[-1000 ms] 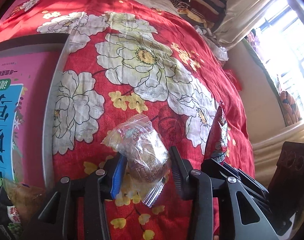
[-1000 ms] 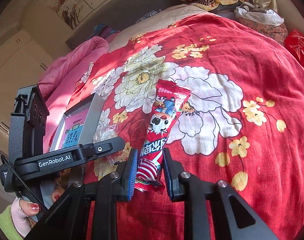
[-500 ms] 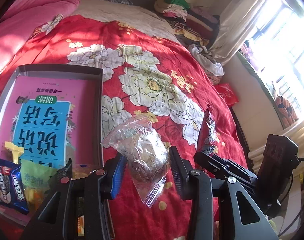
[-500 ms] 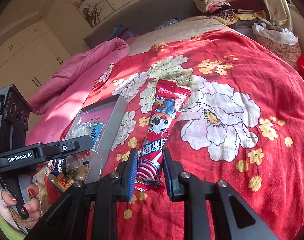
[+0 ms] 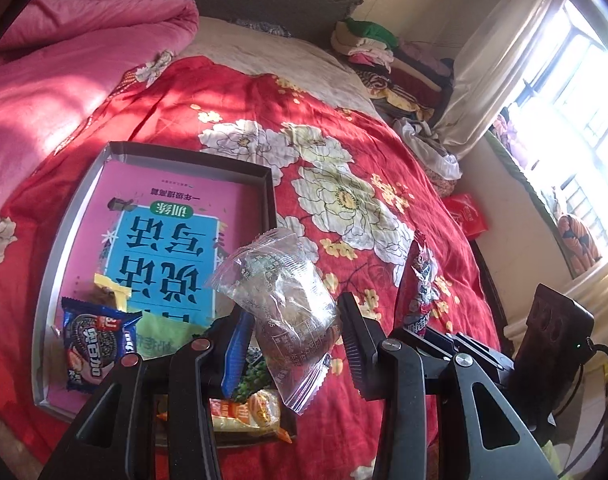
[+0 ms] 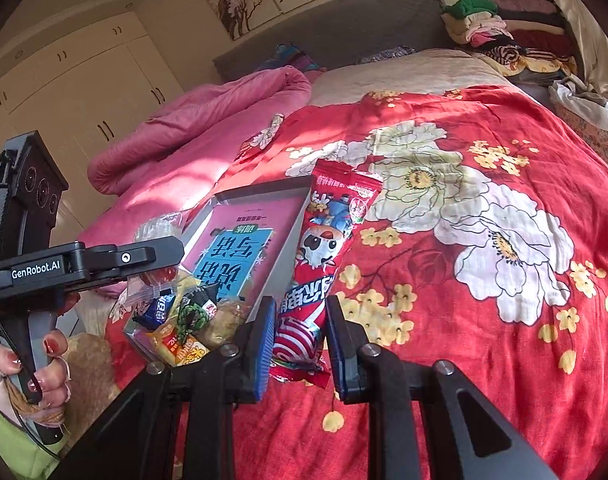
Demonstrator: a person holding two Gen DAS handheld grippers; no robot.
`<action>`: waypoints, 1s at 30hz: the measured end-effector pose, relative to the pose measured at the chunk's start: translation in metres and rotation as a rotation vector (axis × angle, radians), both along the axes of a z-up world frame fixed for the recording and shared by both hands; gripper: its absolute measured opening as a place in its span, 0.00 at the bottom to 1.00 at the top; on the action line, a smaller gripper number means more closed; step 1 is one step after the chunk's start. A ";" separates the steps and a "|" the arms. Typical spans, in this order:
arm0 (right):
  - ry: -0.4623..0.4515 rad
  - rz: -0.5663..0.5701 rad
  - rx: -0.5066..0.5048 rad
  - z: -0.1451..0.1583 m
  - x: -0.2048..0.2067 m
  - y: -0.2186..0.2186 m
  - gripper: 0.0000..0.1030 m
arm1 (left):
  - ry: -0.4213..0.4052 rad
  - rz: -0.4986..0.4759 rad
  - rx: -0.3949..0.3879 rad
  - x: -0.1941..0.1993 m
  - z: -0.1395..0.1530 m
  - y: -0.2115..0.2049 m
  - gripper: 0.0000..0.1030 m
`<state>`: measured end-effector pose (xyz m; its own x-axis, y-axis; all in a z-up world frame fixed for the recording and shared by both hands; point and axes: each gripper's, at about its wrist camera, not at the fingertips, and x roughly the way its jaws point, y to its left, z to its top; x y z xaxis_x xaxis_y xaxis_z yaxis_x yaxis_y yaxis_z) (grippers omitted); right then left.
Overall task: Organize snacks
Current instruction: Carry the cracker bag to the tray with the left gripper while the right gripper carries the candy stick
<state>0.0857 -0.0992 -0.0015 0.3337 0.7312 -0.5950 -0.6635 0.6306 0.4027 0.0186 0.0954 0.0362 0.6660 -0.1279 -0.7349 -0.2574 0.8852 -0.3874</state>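
Between the left gripper's (image 5: 294, 332) jaws, the left wrist view shows a clear-wrapped pastry (image 5: 282, 300) clamped and held aloft. A second ago it lay on the red floral bedspread (image 5: 363, 208); now it hangs beside the grey tray (image 5: 70, 216), whose near end holds a blue cookie packet (image 5: 94, 344) and other snacks.

From the right wrist view, the right gripper (image 6: 300, 344) is closed on a red snack stick (image 6: 323, 264), likewise raised off the bedspread. Judgement: both pickups are done; depositing into the tray remains.

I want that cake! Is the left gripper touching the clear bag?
Touching: left wrist view shows the left gripper pinching the clear bag between both fingers.
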 end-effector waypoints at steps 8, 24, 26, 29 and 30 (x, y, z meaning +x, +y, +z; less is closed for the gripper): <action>-0.005 0.078 -0.006 0.003 -0.020 0.029 0.24 | 0.003 0.091 0.038 -0.037 0.002 0.044 0.42; 0.035 0.141 -0.132 -0.027 -0.032 0.078 0.24 | 0.165 0.208 0.103 -0.090 -0.044 0.102 0.43; 0.037 0.138 -0.141 -0.030 -0.031 0.081 0.24 | 0.181 0.203 0.105 -0.087 -0.049 0.103 0.43; 0.030 0.139 -0.155 -0.032 -0.030 0.085 0.24 | 0.190 0.201 0.102 -0.086 -0.054 0.105 0.43; 0.033 0.141 -0.157 -0.033 -0.030 0.087 0.24 | 0.189 0.200 0.103 -0.085 -0.055 0.105 0.43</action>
<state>0.0557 -0.0127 -0.0349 0.2127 0.6670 -0.7141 -0.7376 0.5889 0.3304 -0.0663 0.2001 -0.0193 0.5205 0.0740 -0.8506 -0.4898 0.8419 -0.2264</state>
